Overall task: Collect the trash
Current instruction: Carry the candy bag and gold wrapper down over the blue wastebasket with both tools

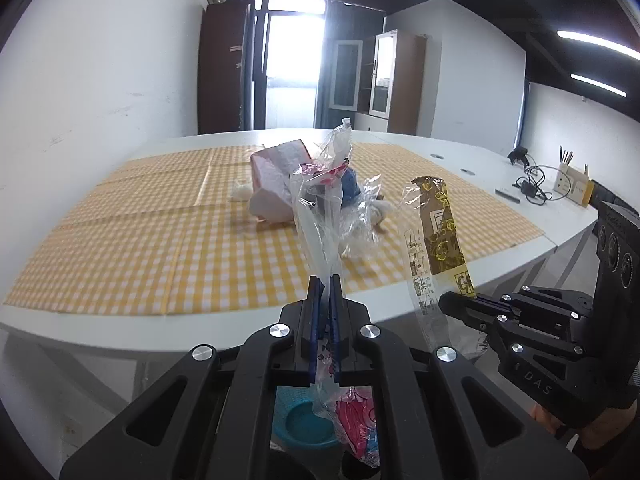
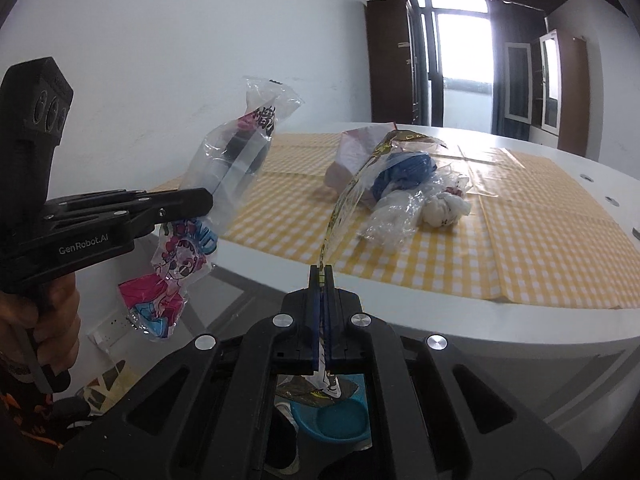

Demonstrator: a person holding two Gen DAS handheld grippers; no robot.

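Off the near edge of the white table (image 1: pixel 460 152), above a teal basket (image 1: pixel 308 424) on the floor:

Left gripper (image 1: pixel 325 280): held level, facing the table; fingers pressed together on a clear printed wrapper (image 1: pixel 316 236). Wrapper stands upright past the fingertips, crumpled, transparent in its upper half; pink, blue and cartoon-printed lower half hangs below the jaws over the basket. Seen from the right wrist view as left gripper (image 2: pixel 200 200) with wrapper (image 2: pixel 236 160) tilted up and to the right.

Right gripper (image 2: pixel 321 270): level, alongside the left one, jaws clamped on a long narrow brown-and-gold wrapper (image 2: pixel 352 188). Strip rises from the fingertips toward the table, clear along one edge, gold ornament on brown, small printed diagrams; short tail hangs beneath the jaws. In the left wrist view, right gripper (image 1: pixel 460 304) grips the same strip (image 1: pixel 436 236) near its lower third.

Remaining on the yellow checked tablecloth (image 1: pixel 140 232), mid-table, close together: crushed pink-and-white carton (image 1: pixel 276 184); blue bundle (image 2: pixel 408 172); clear plastic bag (image 2: pixel 396 212); knotted white bag (image 2: pixel 444 208). Cables and a pen holder (image 1: pixel 572 184) at the far right of the table.
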